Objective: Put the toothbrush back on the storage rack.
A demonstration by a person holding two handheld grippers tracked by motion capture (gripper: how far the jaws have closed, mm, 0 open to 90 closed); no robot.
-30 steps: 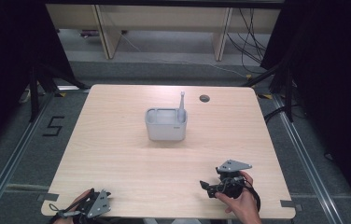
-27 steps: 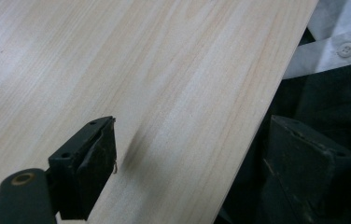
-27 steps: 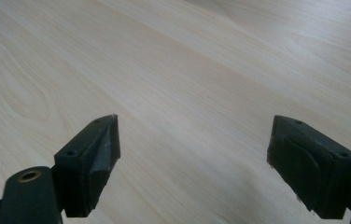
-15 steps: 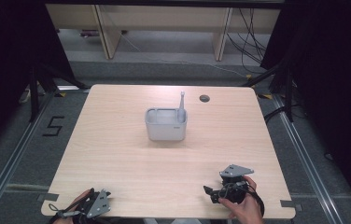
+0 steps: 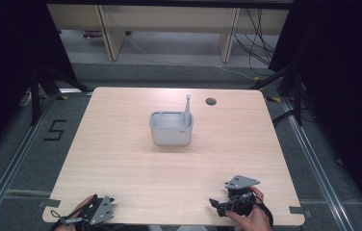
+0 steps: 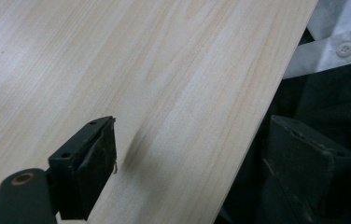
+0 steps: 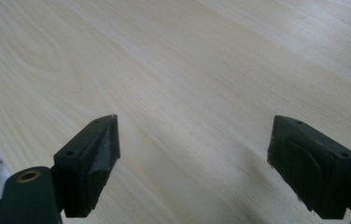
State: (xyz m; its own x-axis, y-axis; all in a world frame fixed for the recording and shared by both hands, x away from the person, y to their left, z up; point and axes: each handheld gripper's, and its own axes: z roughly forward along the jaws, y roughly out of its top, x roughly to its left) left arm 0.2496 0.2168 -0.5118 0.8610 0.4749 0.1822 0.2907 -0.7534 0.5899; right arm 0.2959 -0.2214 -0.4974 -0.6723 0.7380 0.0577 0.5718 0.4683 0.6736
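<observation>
At the table's point(image 5: 121, 159) near edge — both grippers, left gripper point(image 6: 190, 154) and right gripper point(image 7: 192, 149), jaws apart, empty.

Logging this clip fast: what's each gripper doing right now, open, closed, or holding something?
Left gripper: open, holding nothing, at the table's near edge.
Right gripper: open, holding nothing, over bare tabletop.

Pale wood-grain table point(image 5: 121, 159), grey bin point(image 5: 171, 129), black grippers point(image 5: 217, 206).
</observation>
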